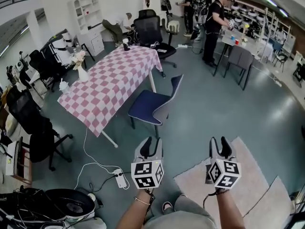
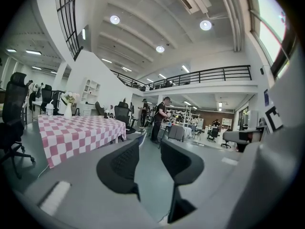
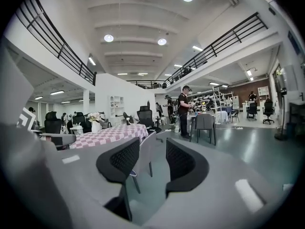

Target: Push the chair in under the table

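Observation:
A chair (image 1: 151, 106) with a dark blue seat and back stands pulled out from the near right side of the long table (image 1: 112, 82), which wears a pink-and-white checked cloth. The chair is angled, its back turned toward me. Both grippers are held low in front of me, well short of the chair. My left gripper (image 1: 151, 146) is open and empty, as is my right gripper (image 1: 220, 146). The left gripper view has the open jaws (image 2: 151, 144) beside the table (image 2: 76, 130). In the right gripper view the chair's back (image 3: 145, 155) shows far off between the open jaws (image 3: 152, 144).
A white vase of flowers (image 1: 81, 69) stands on the table. A power strip (image 1: 120, 178) with cables lies on the floor left of my grippers, and a pale rug (image 1: 238, 190) lies under the right one. Black office chairs (image 1: 35, 128) crowd the left. A person (image 1: 214, 25) stands at a far table.

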